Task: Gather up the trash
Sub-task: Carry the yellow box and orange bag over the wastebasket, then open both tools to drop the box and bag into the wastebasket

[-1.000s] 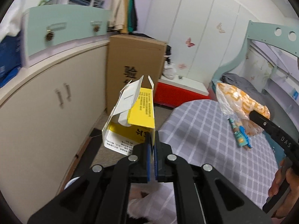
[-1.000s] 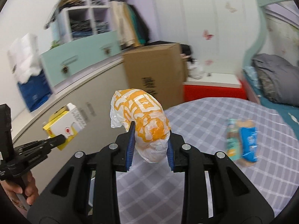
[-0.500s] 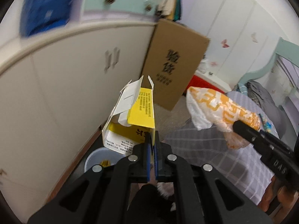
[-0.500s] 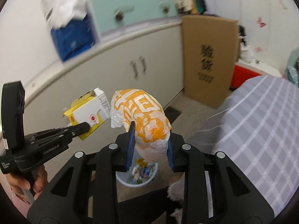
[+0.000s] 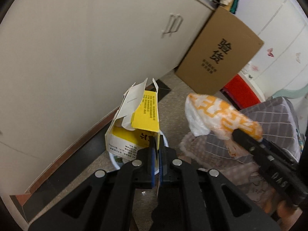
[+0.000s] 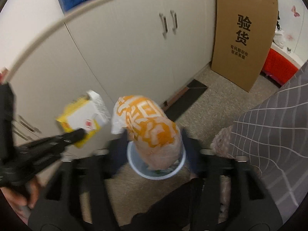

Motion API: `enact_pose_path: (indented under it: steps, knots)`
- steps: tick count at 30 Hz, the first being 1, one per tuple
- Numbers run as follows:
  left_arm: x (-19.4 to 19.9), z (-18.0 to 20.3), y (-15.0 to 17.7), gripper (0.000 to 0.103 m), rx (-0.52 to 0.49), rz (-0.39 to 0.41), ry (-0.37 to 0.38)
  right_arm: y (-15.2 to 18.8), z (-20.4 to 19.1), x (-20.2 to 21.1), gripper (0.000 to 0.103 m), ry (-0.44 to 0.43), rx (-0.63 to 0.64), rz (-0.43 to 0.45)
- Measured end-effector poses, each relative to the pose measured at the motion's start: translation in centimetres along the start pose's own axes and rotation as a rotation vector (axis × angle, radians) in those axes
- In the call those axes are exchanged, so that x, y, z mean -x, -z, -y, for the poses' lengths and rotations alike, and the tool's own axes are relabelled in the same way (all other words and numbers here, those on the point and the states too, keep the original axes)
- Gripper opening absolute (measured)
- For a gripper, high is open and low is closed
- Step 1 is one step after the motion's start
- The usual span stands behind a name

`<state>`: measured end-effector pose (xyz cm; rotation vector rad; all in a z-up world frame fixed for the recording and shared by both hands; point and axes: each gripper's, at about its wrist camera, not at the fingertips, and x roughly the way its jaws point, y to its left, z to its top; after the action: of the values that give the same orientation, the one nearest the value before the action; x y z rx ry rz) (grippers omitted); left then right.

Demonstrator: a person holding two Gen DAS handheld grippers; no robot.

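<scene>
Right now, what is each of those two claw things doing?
Left gripper: shut on the yellow box.
Right gripper: shut on the orange bag.

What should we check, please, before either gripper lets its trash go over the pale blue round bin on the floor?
1. Left gripper clamps the yellow-and-white cardboard carton: ok.
2. Right gripper pinches the orange-and-white plastic bag: ok.
3. Bag hangs over the pale blue bin: ok.
4. Carton over the bin: cannot tell; the right wrist view shows it off to the side.
5. Room left in the bin: cannot tell; some trash is already inside.
</scene>
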<state>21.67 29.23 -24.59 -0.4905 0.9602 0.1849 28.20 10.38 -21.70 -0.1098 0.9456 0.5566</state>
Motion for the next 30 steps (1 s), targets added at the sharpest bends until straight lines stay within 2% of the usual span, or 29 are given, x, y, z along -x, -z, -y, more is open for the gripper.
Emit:
enact_pose_path:
  steps: [1, 4, 8, 21, 30]
  knots:
    - [-0.2, -0.4, 0.1, 0.003, 0.008, -0.004, -0.003, 0.3, 0.0, -1.2, 0.067, 0.035, 0.008, -0.019]
    - [-1.0, -1.0, 0.1, 0.003, 0.018, -0.015, -0.014, 1.6, 0.7, -3.4, 0.067, -0.004, -0.045, -0.093]
    - [-2.0, -0.9, 0.5, 0.003, -0.007, -0.026, -0.041, 2.5, 1.1, -3.8, 0.070, -0.001, -0.061, -0.115]
    - [-3.6, 1.3, 1.6, 0.004, -0.090, -0.049, -0.069, 2.4, 1.7, -2.1, 0.074, -0.023, -0.108, -0.076]
    - [-4.2, 2.3, 1.6, 0.004, -0.109, -0.065, -0.073, 2.6, 2.3, -0.4, 0.074, 0.025, -0.089, -0.009]
